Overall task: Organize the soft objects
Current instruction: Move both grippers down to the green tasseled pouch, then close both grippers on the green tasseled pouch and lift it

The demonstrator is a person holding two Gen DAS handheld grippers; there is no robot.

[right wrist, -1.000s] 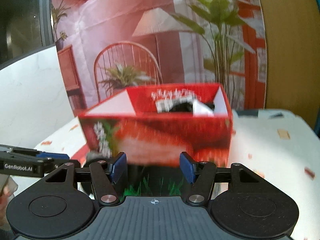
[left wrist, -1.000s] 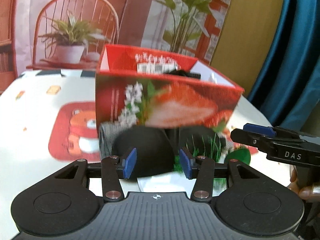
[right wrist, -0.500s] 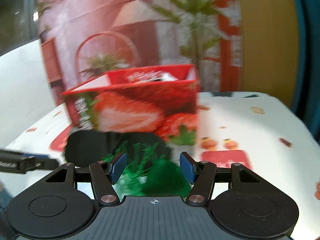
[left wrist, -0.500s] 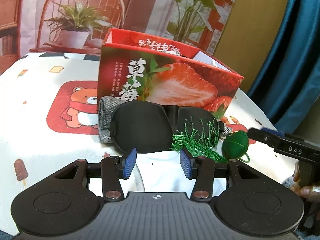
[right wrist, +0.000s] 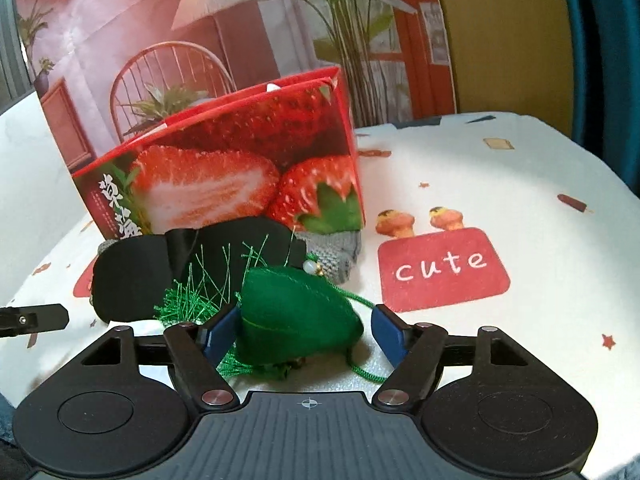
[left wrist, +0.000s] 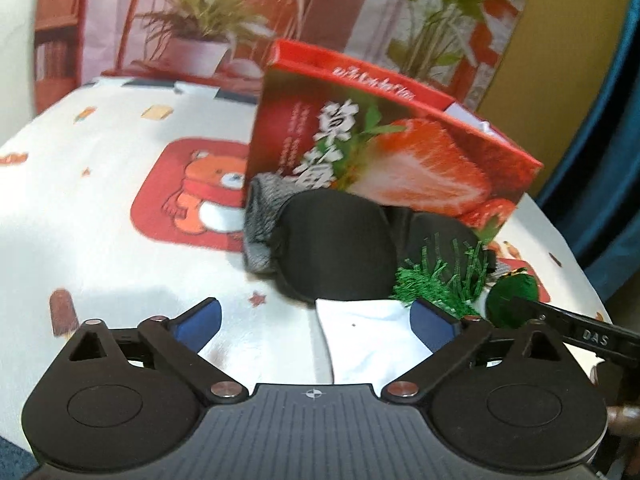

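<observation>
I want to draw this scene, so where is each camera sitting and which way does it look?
Left wrist view: sits on the left tongs, looking forward and down at a white cloth, black eye mask and strawberry box; its tongs are opening.
Right wrist view: sits on the right tongs, looking down at a green pouch between its opening tongs.
Both share the box, mask and pouch.

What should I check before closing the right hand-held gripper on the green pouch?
1. Green pouch between right hand-held gripper fingers: ok.
2. Jaws wide enough: ok, opening, pads not pressing.
3. Green tassel clear of the fingers: not ok, strands lie by one.
4. Black eye mask outside the grasp: ok.
5. Left hand-held gripper out of the way: ok, empty over the white cloth.
6. Room in strawberry box: cannot tell.
</observation>
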